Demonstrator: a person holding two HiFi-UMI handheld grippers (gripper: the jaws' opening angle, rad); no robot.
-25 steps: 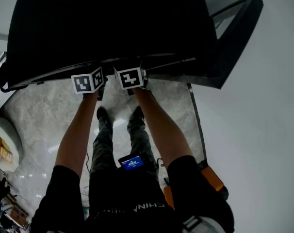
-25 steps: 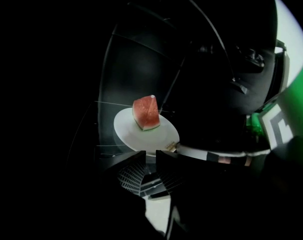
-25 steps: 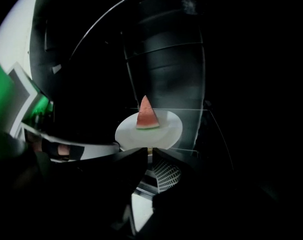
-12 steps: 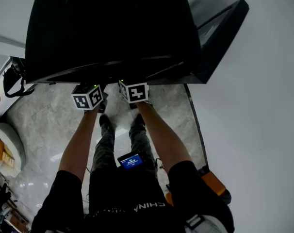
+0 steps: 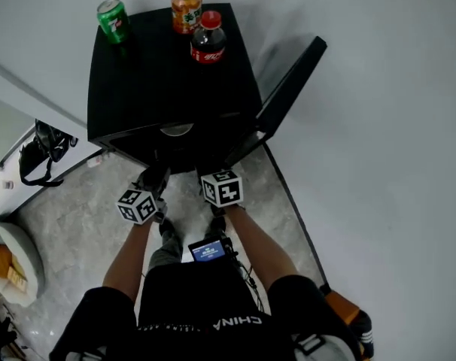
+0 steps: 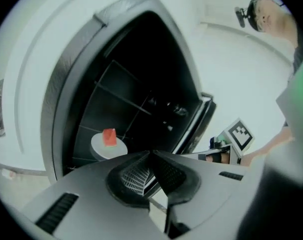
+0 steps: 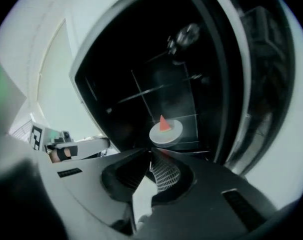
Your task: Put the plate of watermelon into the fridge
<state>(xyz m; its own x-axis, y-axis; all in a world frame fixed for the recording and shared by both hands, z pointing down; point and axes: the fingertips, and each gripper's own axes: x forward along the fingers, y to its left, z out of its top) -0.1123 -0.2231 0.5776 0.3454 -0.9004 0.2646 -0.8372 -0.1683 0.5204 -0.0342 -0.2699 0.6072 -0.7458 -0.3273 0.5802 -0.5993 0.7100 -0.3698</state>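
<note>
A white plate (image 6: pixel 108 146) with a red watermelon wedge (image 6: pixel 109 136) rests on a shelf inside the small black fridge (image 5: pixel 168 81). The right gripper view shows the same plate (image 7: pixel 166 132) and wedge (image 7: pixel 163 124) deep in the cabinet. The fridge door (image 5: pixel 288 89) stands open to the right. My left gripper (image 6: pixel 150 156) and right gripper (image 7: pixel 151 154) hover side by side just outside the opening, both shut with nothing between the jaws. In the head view their marker cubes (image 5: pixel 140 205) sit in front of the fridge's lower edge.
A green can (image 5: pixel 112 19), an orange can (image 5: pixel 186 9) and a cola bottle (image 5: pixel 208 45) stand on the fridge top. A black strap-like item (image 5: pixel 40 149) lies on a white surface at left. A white wall (image 5: pixel 378 126) runs behind and to the right; marble floor below.
Both grippers have drawn back from the fridge opening toward my body. The view has pulled away, so the fridge top with its cans and bottle now shows.
</note>
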